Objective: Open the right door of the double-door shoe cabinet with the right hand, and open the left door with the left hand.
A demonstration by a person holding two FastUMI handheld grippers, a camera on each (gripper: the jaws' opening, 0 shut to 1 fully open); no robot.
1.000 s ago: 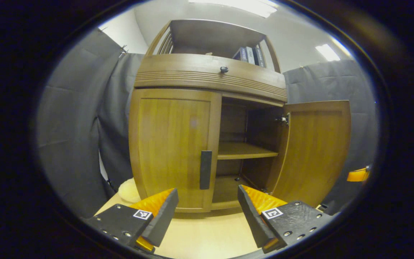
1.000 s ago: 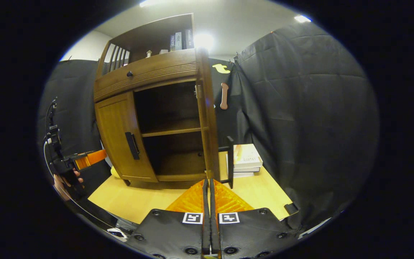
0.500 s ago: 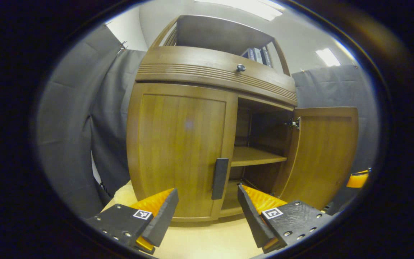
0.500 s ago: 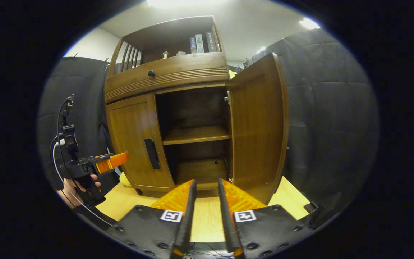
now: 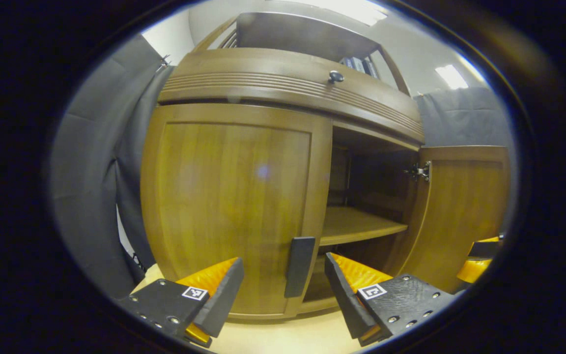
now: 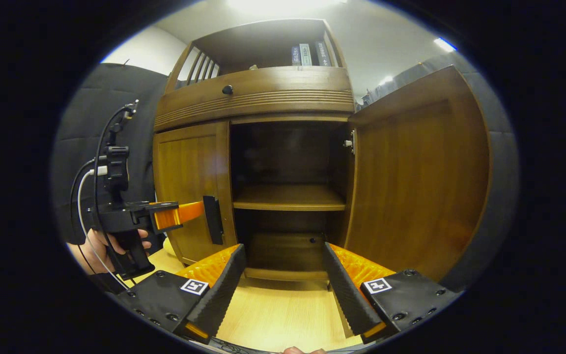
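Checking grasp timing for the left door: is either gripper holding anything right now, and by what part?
Nothing is held. The left gripper is open, with the left door's handle between its fingers but ungripped. The right gripper is open too.

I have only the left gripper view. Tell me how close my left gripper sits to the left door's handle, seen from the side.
Observer: In the right gripper view, the left gripper reaches in beside the handle; contact cannot be told.
Operator: Report who is holding it.
Observer: A hand grips it from below, with cables running up from it.
Operator: Give me the right gripper's state.
Observer: The right gripper is open, holding nothing, facing the open compartment.
Operator: Describe the right door.
Observer: The right door is swung wide open, free of the right gripper.
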